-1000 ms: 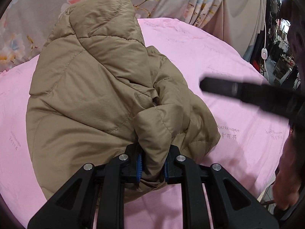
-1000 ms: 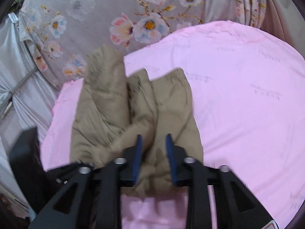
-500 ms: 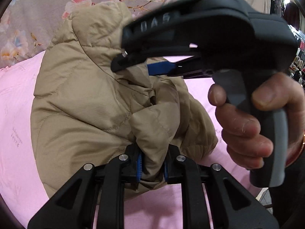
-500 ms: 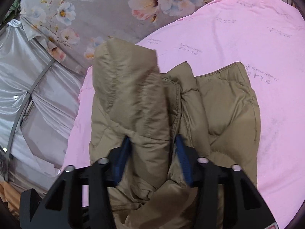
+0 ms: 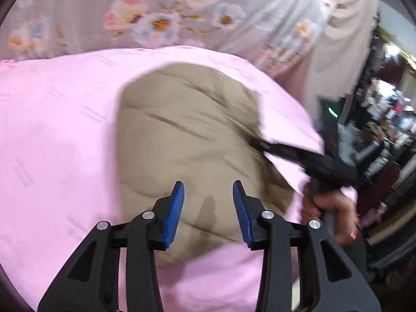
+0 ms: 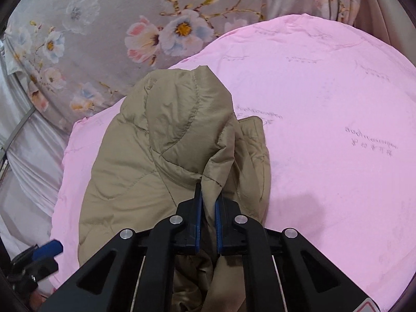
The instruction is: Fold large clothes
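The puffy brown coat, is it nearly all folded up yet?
Partly. The coat already lies bunched in a doubled heap on the pink sheet. The right gripper is closing on a fold of it, while the left gripper is opening with nothing between its fingers. The heap is lumpy, so tidy folds probably remain.

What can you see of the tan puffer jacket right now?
The tan puffer jacket is a quilted, slightly shiny padded garment with stitched channels, lying bunched and partly folded on the pink bedsheet. One thick fold rises in a peak. The right gripper is closing, its blue pads pinching a fold of the jacket near its front edge. The left gripper is opening, its pads parted above the jacket with nothing between them.
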Motion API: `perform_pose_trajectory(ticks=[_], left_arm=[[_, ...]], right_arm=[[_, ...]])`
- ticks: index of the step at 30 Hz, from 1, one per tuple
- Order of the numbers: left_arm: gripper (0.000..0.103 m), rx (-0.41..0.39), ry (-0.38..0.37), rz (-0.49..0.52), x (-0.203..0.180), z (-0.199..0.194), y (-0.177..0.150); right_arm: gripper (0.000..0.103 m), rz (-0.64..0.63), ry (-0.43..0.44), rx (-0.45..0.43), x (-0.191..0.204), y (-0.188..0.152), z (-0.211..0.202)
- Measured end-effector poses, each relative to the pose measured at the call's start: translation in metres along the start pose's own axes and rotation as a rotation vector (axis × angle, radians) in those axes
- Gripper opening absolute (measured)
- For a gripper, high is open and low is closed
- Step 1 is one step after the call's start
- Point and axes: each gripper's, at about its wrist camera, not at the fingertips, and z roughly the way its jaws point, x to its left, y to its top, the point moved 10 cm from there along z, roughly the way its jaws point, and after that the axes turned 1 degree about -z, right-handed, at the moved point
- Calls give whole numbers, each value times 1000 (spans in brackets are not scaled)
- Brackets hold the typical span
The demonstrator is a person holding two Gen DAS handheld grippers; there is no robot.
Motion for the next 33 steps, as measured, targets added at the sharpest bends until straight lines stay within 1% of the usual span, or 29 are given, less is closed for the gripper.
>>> perform_pose_trajectory(ticks=[3,5,6,8,14,18,28,31,33], left_arm=[[37,-11,145,16,16,17,14],[37,12,210,22,22,37,15],[39,28,237,14,30,49,18],[39,23,279,21,36,58,28],[39,-8,369,73,37,84,27],[39,-16,414,103,36,98,25],[40,-29,460,133,42,121,15],[40,-28,463,135,43,122,13],[40,-11,444,123,42,116,17]], right_arm=[[8,4,-42,-5,-6,-7,5],[9,5,-65,-10,-8,-10,7],[9,8,-72,-13,-8,-11,8],[10,21,-82,-20,-9,-13,11],[13,7,-148,-42,-12,-22,26],[13,-22,-187,-56,-12,-25,34],[13,-38,-199,-72,-15,-32,44],[14,-24,-173,-42,-16,-30,43],[17,14,-144,-3,-17,-26,35]])
